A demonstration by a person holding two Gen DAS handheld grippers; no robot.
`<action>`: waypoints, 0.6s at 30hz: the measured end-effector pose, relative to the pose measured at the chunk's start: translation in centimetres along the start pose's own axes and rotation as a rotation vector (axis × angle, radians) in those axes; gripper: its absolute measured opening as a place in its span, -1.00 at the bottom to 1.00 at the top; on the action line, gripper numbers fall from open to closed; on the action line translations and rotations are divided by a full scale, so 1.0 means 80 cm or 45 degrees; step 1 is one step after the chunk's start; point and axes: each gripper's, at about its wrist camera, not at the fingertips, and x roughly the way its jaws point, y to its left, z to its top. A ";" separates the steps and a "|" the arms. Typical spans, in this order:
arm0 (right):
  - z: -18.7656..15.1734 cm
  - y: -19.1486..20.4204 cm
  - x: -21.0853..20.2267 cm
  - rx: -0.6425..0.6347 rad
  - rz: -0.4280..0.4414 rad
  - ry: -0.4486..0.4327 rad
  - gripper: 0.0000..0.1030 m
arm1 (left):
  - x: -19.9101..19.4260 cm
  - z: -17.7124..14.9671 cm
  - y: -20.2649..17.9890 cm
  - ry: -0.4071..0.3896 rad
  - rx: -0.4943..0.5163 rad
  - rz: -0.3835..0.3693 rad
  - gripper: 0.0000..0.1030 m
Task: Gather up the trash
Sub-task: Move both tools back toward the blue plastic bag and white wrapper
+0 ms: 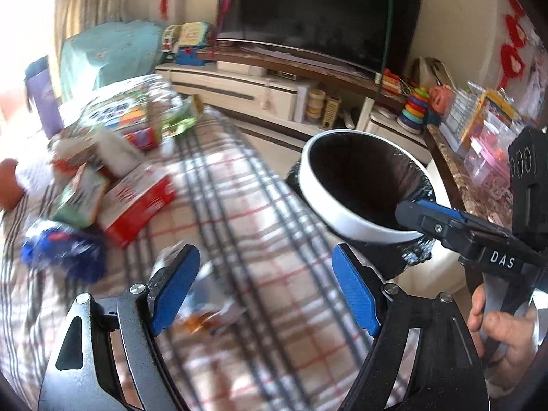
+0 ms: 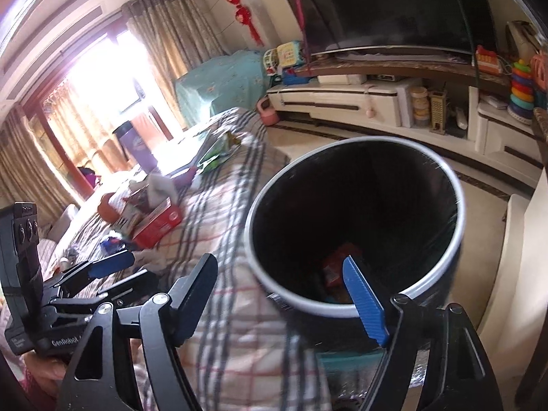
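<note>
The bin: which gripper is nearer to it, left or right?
Right. The right gripper hangs open at the bin's rim; the left gripper, also open, is over the plaid cloth beside it.

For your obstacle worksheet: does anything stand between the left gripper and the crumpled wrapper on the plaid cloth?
Nothing visible does. The left gripper is open, and the wrapper lies on the cloth just past its fingertips, blurred. The bin stands off to the right.

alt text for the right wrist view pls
The open, empty right gripper hangs over a white-rimmed trash bin lined in black, with red packaging at the bottom. Left of it, a plaid-covered table holds boxes and wrappers.
</note>
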 end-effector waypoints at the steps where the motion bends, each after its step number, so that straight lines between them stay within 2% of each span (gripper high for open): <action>1: -0.002 0.004 0.002 -0.003 0.008 0.006 0.55 | -0.003 -0.003 0.006 0.000 -0.014 0.007 0.59; 3: -0.007 0.016 0.005 -0.012 0.025 0.019 0.59 | -0.010 -0.010 0.020 -0.004 -0.049 0.016 0.59; 7: -0.016 0.041 0.010 -0.038 0.057 0.031 0.82 | -0.024 -0.023 0.044 -0.013 -0.110 0.038 0.59; 18: -0.041 0.105 0.033 -0.136 0.130 0.091 0.86 | -0.046 -0.068 0.126 0.015 -0.305 0.141 0.59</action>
